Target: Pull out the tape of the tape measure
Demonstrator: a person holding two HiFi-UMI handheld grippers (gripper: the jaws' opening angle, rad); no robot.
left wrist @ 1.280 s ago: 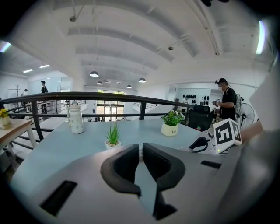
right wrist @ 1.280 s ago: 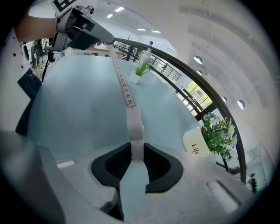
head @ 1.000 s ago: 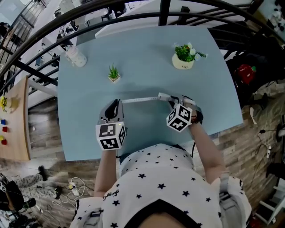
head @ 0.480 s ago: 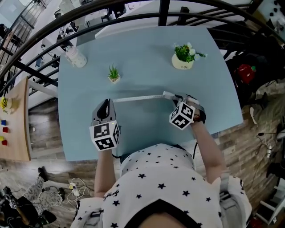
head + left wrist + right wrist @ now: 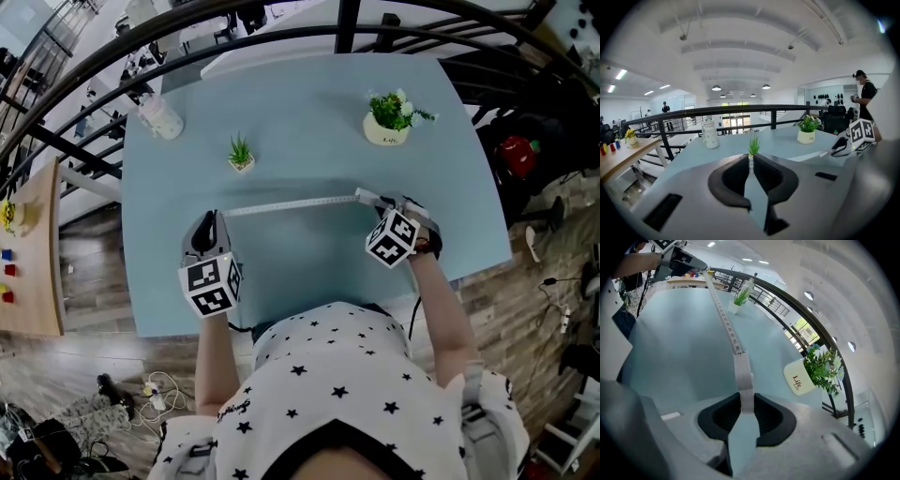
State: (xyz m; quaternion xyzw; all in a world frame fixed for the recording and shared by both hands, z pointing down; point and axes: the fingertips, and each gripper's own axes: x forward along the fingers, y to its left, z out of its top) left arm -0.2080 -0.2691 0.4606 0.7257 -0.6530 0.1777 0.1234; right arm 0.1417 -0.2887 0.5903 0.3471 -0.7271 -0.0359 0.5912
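we count two grippers, one in each hand, and one tape stretched straight between them above the single pale blue table.

the left gripper has its jaws drawn almost together, with only a thin slit between them in its own view. the far end of the tape runs right up to its tips, and we read that as a pinch on the tape.

the right gripper has its jaws partly apart and closed on the pale body of the tape measure, which sits squarely between its pads. from there the marked tape leads straight ahead of those jaws to the other gripper.

there are two potted plants. the small plant stands ahead of the left gripper, in line with its jaws. the bigger plant, in a white pot, stands ahead of the right gripper and off to its right.

one white bottle stands further ahead of the left gripper, off to its left.
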